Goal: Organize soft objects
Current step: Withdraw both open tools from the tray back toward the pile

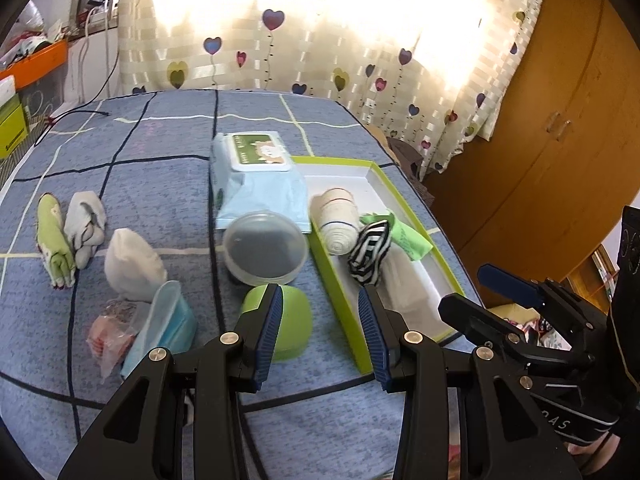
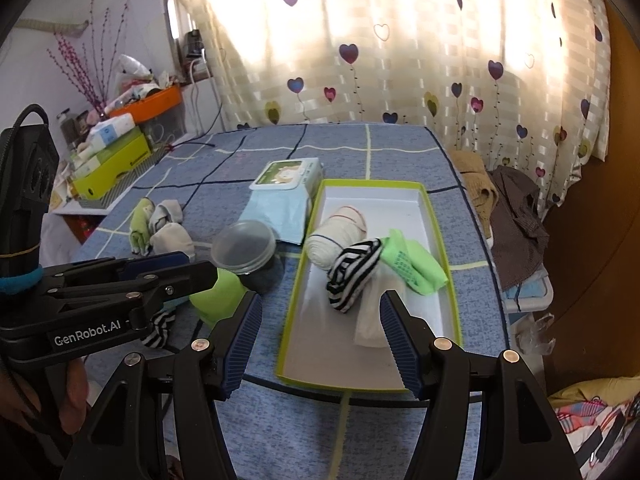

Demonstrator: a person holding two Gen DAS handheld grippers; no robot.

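A green-rimmed white tray (image 1: 400, 196) (image 2: 424, 208) lies on the blue checked cloth. In it are a rolled white sock (image 1: 336, 216) (image 2: 340, 232), a black-and-white striped sock (image 1: 370, 254) (image 2: 354, 272), a light green cloth (image 1: 408, 240) (image 2: 416, 266) and a white cloth (image 1: 404, 284) (image 2: 370, 312). Left of the tray lie a green sock (image 1: 54, 240), a grey sock (image 1: 84, 224), a white sock (image 1: 132, 266) and a blue mask pack (image 1: 160, 328). My left gripper (image 1: 320, 316) is open above the tray's near left edge. My right gripper (image 2: 318, 328) is open over the tray's near end. Another striped sock (image 2: 160, 330) lies under the left gripper.
A wet wipes pack (image 1: 256, 176) (image 2: 286, 192), a clear round tub (image 1: 264, 248) (image 2: 244, 246) and a green round box (image 1: 290, 320) stand left of the tray. A small plastic bag (image 1: 108, 332) lies near the mask pack. Clothes (image 2: 516, 220) hang off the right edge.
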